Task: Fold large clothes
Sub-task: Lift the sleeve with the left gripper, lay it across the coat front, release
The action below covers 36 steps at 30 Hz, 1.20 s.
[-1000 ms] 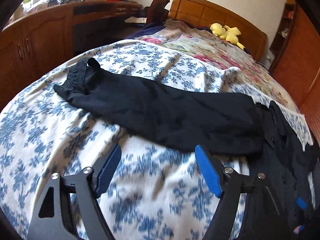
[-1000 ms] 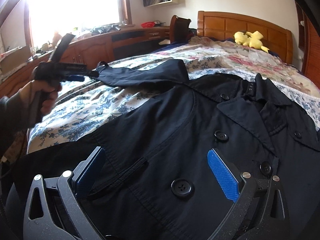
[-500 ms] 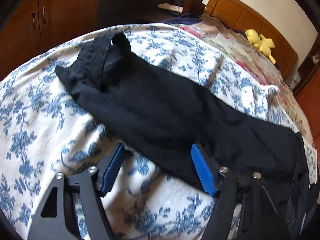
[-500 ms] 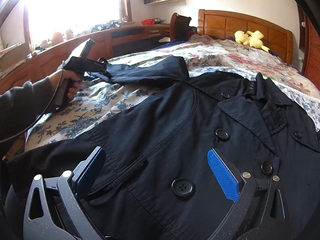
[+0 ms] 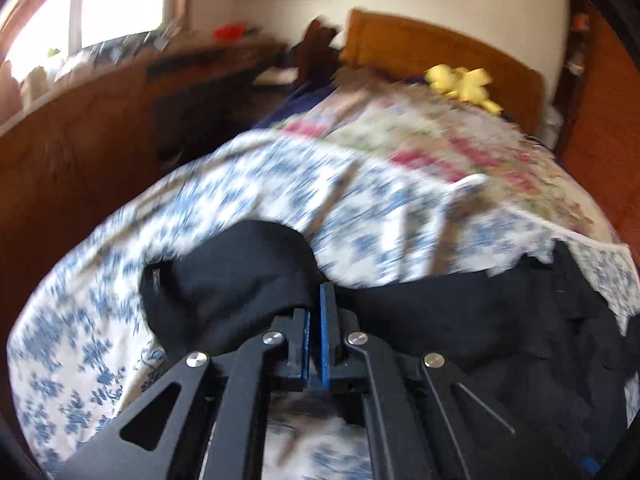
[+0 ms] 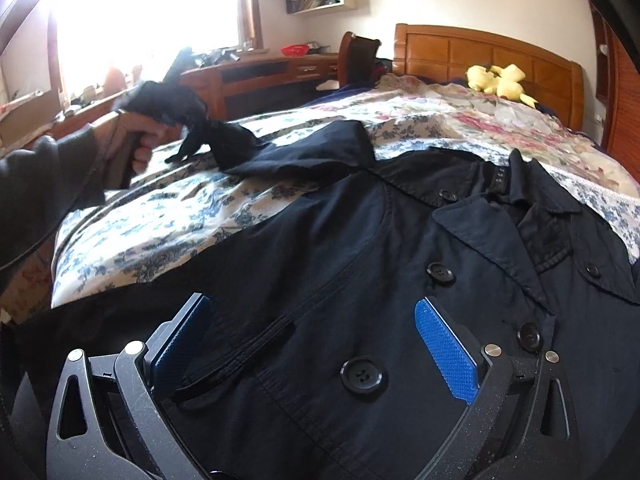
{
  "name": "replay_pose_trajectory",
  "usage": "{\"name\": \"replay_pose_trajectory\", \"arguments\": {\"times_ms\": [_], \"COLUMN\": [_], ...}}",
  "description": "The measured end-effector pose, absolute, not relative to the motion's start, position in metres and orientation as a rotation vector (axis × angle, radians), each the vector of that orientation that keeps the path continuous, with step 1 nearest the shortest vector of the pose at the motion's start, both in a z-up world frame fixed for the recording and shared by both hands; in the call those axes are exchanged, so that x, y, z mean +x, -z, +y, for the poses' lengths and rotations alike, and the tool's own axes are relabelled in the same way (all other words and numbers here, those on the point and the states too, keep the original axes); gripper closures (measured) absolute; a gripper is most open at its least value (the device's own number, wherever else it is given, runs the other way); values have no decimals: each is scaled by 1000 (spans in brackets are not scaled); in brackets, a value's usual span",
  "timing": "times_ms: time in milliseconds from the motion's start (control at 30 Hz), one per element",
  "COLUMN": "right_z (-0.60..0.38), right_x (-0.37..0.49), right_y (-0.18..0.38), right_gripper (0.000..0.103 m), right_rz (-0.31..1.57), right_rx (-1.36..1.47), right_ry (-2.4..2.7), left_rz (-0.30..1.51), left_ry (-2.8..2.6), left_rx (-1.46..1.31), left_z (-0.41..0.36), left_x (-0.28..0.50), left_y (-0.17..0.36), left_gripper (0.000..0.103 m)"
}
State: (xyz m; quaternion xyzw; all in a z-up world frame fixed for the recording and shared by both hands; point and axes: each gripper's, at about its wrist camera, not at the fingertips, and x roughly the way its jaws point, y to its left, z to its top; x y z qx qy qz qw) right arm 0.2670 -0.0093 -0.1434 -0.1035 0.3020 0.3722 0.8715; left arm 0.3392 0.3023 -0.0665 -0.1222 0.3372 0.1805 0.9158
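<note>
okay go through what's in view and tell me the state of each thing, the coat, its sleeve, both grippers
Black coat: spread face up on the bed, buttoned.
Sleeve: cuff end pinched and raised off the floral bedspread.
Left gripper: shut on the sleeve.
Right gripper: open, over the coat front, gripping nothing.
Yellow plush toy: lying by the headboard.

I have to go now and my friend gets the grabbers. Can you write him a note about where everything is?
Left gripper: shut on the coat's sleeve, lifted off the flowery bedspread.
Right gripper: open, holding nothing, over the buttoned front of the black coat.
Done: sleeve grabbed; coat lies spread front-up on the bed.
Left: probably lay this sleeve across the front, then the other sleeve, then fold the body.
</note>
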Motion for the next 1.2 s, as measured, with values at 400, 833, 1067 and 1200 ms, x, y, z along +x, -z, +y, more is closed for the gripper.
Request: {"name": "replay_pose_trajectory", "arguments": {"times_ms": [400, 833, 1067, 1200], "right_z": [-86, -116, -115, -115], "right_x": [249, 237, 243, 245], "right_y": [116, 129, 132, 133], "right_gripper": [0, 0, 0, 0], "right_rz": [634, 642, 656, 659], "right_rx": [-168, -175, -170, -169], "right_ry": [-690, -650, -646, -646], "left_rz": [620, 760, 848, 847], "left_ry": [-156, -87, -25, 4], "left_rx": [-30, -20, -75, -120], "left_z": [161, 115, 118, 121], "left_x": [317, 282, 242, 218], "left_y": [-12, 46, 77, 78], "left_gripper": [103, 99, 94, 83]}}
